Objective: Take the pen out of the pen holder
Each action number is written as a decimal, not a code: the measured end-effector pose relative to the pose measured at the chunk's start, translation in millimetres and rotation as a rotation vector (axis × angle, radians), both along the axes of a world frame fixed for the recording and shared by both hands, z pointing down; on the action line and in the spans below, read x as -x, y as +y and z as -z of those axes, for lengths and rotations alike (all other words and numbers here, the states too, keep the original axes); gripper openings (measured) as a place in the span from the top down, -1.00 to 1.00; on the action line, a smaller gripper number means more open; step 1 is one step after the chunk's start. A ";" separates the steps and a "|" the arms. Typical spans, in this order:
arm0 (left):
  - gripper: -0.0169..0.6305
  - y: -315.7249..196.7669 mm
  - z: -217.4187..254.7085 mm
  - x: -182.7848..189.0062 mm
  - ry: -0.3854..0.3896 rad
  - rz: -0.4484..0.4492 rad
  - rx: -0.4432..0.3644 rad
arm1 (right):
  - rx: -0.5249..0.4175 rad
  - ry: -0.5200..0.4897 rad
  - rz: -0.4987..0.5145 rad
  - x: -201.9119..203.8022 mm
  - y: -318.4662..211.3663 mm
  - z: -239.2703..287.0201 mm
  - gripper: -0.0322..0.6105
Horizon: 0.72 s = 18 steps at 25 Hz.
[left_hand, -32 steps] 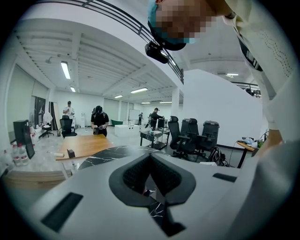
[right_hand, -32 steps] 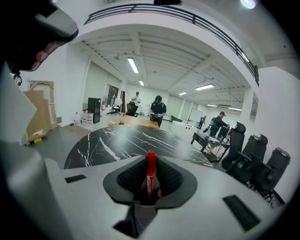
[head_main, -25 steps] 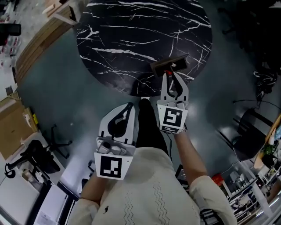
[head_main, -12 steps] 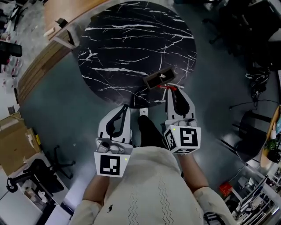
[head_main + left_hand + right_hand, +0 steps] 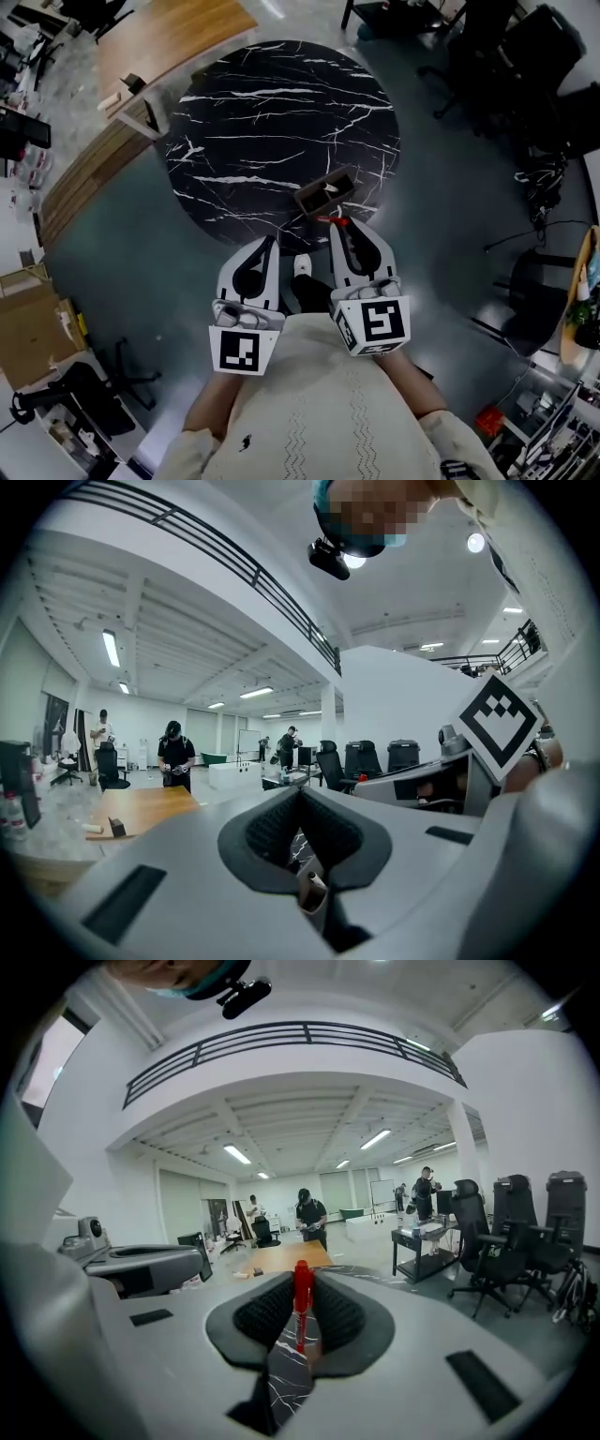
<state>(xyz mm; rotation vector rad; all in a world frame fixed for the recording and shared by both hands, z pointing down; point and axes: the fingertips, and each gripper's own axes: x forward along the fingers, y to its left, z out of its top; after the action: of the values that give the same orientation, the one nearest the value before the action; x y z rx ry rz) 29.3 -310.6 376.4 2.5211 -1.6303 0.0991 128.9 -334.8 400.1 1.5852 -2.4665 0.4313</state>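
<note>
Right gripper [image 5: 338, 225] clamps the red pen [image 5: 302, 1299], clear of the pen holder [image 5: 326, 191] just ahead; left gripper [image 5: 269, 244] alongside is closed on nothing. Removal looks complete.

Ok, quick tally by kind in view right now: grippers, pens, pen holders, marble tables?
Grippers: 2, the left gripper and the right gripper
Pens: 1, a red pen between the right gripper's fingers
Pen holders: 1, the pen holder on the table
Marble tables: 1, the marble table
Total: 5
</note>
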 end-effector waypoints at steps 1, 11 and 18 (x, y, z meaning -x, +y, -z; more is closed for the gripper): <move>0.91 -0.5 0.8 -1.9 -0.005 -0.001 -0.002 | 0.000 0.000 0.006 -0.7 0.4 0.5 0.66; 0.91 -3.9 5.5 -9.2 -0.025 0.002 0.001 | -0.004 -0.001 -0.014 -18.9 -9.0 0.6 0.66; 0.91 -4.5 -3.4 -13.9 -0.033 -0.014 0.019 | 0.017 0.016 -0.017 -24.4 -9.6 -10.8 0.66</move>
<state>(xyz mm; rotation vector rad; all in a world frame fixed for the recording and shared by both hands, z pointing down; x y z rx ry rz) 43.2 -315.1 379.8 2.5305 -1.6157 0.1570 153.3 -344.4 411.0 1.5984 -2.4327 0.4392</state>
